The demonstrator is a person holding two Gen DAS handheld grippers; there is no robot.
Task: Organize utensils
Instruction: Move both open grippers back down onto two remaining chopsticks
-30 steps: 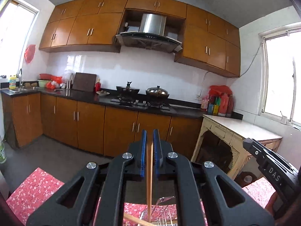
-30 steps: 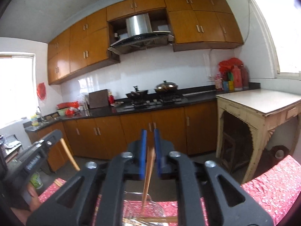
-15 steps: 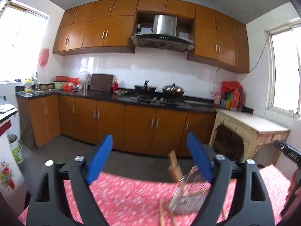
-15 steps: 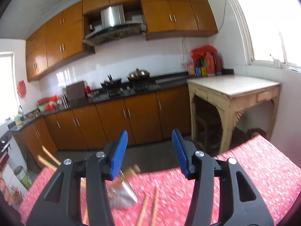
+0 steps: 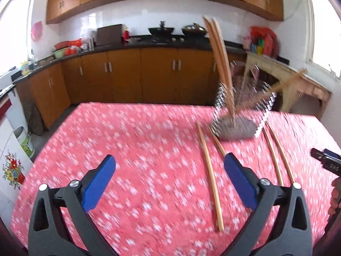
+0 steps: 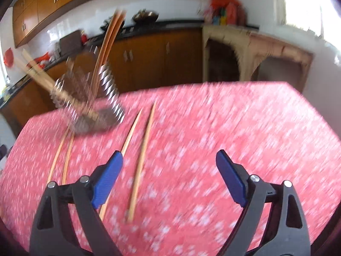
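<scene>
A second ago each gripper pinched a chopstick over the basket; now both sets of fingers stand wide and hold nothing. The left gripper (image 5: 169,183) hangs over the red flowered surface (image 5: 127,145), with two loose chopsticks (image 5: 210,175) lying just ahead of its right finger and two more (image 5: 277,160) further to that side. The wire basket (image 5: 240,111) sits beyond the fingertips, near the far edge, with a bundle of chopsticks (image 5: 219,59) standing in it and another leaning out sideways. The right gripper (image 6: 169,179) has a pair of chopsticks (image 6: 141,149) running between its fingers, nearer the left one; the same basket (image 6: 89,98) is ahead to the left. Bare cloth spreads ahead of the right finger. Behind the surface are brown kitchen cabinets (image 5: 119,74) and a pale side table (image 6: 251,42). Both views are blurred.
</scene>
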